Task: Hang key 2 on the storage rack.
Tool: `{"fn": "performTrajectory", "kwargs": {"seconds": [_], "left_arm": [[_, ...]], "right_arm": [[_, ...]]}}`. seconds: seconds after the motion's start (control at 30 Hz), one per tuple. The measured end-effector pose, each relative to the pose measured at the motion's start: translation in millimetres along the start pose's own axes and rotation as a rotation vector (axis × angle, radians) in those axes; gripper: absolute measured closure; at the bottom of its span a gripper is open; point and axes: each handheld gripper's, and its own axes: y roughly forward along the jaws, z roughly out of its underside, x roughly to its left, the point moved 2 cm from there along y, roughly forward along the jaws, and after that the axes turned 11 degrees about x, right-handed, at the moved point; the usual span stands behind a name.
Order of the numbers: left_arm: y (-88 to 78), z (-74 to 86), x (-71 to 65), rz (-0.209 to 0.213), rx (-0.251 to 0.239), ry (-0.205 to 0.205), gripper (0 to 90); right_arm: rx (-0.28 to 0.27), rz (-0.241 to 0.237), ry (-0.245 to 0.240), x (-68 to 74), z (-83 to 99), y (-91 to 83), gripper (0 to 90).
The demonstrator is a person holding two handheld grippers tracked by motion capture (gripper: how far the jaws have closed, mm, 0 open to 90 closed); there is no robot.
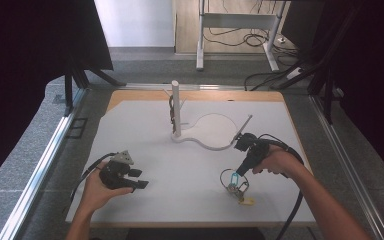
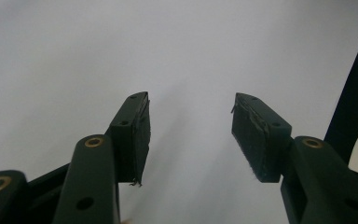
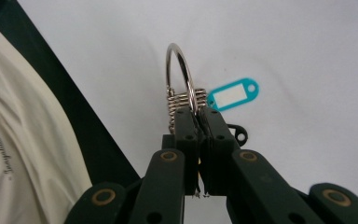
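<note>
Your right tongs (image 3: 199, 116) were pressed together on a metal key ring (image 3: 181, 77) — the pads pinched the ring at its lower part, where a stack of smaller rings (image 3: 182, 101) was bunched against it. A teal key tag (image 3: 233, 94) with a white label hung from that bunch and lay to the right of the tongs in the right gripper view. In the high view the same right tongs (image 1: 236, 179) pointed down at the key ring (image 1: 228, 177) near the front right of the desk (image 1: 180, 200), with the teal tag (image 1: 234, 180) at the tips and a small yellow piece (image 1: 248, 201) on the white surface just below.

Your left tongs (image 2: 191, 128) were spread, with nothing between the two pads — bare white desk (image 2: 121, 46) lay beyond them. In the high view the left tongs (image 1: 136, 179) rested at the front left of the desk, well apart from the key ring.

Toward the back of the desk stood a white upright post (image 1: 176, 107) on a flat white base (image 1: 210, 132); a dark item (image 1: 171, 111) hung on the post, too small to tell apart.
</note>
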Motion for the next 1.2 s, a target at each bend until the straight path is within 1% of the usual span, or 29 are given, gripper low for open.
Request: {"fn": "performTrajectory", "kwargs": {"seconds": [0.13, 0.27, 0.37, 0.5, 0.6, 0.67, 0.73, 0.83, 1.0, 1.03, 1.2], "left_arm": [[1.4, -0.3, -0.6, 0.004, -0.005, -0.008, 47.3], [1.6, -0.3, -0.6, 0.004, -0.005, -0.01, 47.3], [1.3, -0.4, -0.5, 0.002, -0.006, -0.009, 47.3], [1.5, -0.3, -0.5, 0.004, -0.005, -0.01, 47.2], [0.2, -0.1, 0.0, -0.001, -0.008, -0.002, 47.3], [-0.7, 0.1, 0.2, -0.001, -0.016, -0.007, 47.5], [-1.4, 0.3, 0.3, -0.003, -0.018, -0.009, 47.5], [-1.5, 0.3, 0.3, -0.001, -0.017, -0.008, 47.4], [-1.0, 0.2, 0.1, 0.003, -0.013, -0.006, 47.4], [-0.9, 0.2, 0.1, 0.003, -0.013, -0.006, 47.4], [-0.4, -0.1, 0.3, 0.002, -0.007, -0.002, 47.4]], "right_arm": [[-0.018, 0.029, 0.002, -1.8, -4.3, -18.1, 86.7], [-0.042, 0.039, 0.017, -4.0, -9.7, -35.7, 86.7], [-0.043, 0.045, 0.021, -6.6, -13.7, -46.5, 86.7], [-0.058, 0.056, 0.031, -9.9, -19.9, -59.2, 86.7], [-0.067, 0.058, 0.032, -11.9, -23.5, -66.2, 86.7], [-0.079, 0.063, 0.033, -13.0, -26.0, -70.6, 86.7], [-0.086, 0.061, 0.031, -14.3, -28.0, -74.7, 86.7], [-0.096, 0.06, 0.038, -16.4, -30.6, -80.7, 86.7], [-0.12, 0.057, 0.045, -21.4, -33.2, -87.9, 86.7], [-0.123, 0.056, 0.053, -22.3, -33.8, -90.0, 86.7], [-0.14, 0.059, 0.054, -26.0, -37.0, -95.5, 86.7]]}}
